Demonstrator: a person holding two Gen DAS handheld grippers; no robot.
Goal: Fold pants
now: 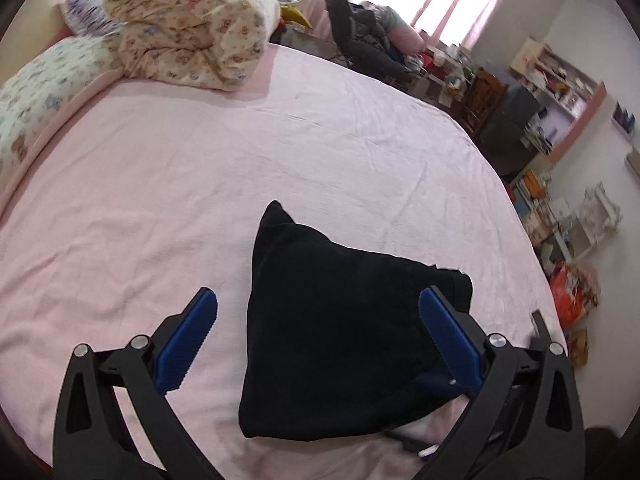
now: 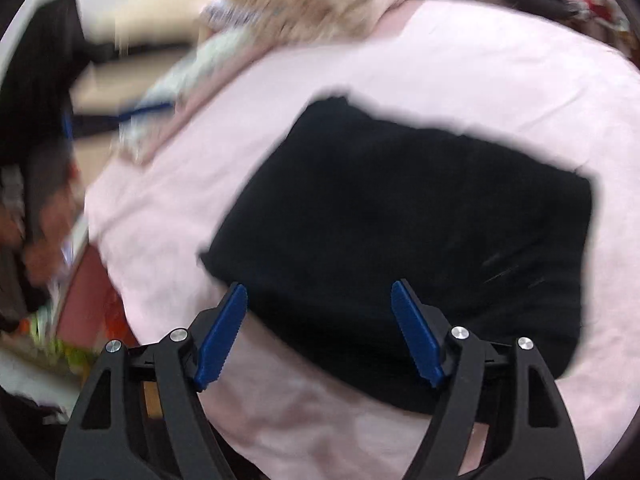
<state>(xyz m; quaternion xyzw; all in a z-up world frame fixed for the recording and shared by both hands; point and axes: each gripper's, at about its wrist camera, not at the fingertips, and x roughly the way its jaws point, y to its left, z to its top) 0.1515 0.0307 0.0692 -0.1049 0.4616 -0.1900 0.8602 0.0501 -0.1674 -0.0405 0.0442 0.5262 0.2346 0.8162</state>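
The black pants (image 1: 332, 332) lie folded into a compact bundle on the pink bedsheet (image 1: 200, 168). In the left wrist view my left gripper (image 1: 318, 298) stands open above the bundle, its blue pads wide apart and holding nothing. The right wrist view is blurred; there the same folded pants (image 2: 408, 232) fill the middle of the frame on the pink sheet (image 2: 440, 60). My right gripper (image 2: 320, 292) hovers over the near edge of the bundle, open, with no cloth pinched between its blue fingers (image 2: 416, 332).
A rolled floral quilt (image 1: 192, 28) and a floral pillow (image 1: 44, 92) lie at the head of the bed. Beyond the bed's far edge stand a chair heaped with dark clothes (image 1: 360, 36), shelves (image 1: 556, 92) and floor clutter (image 1: 572, 292).
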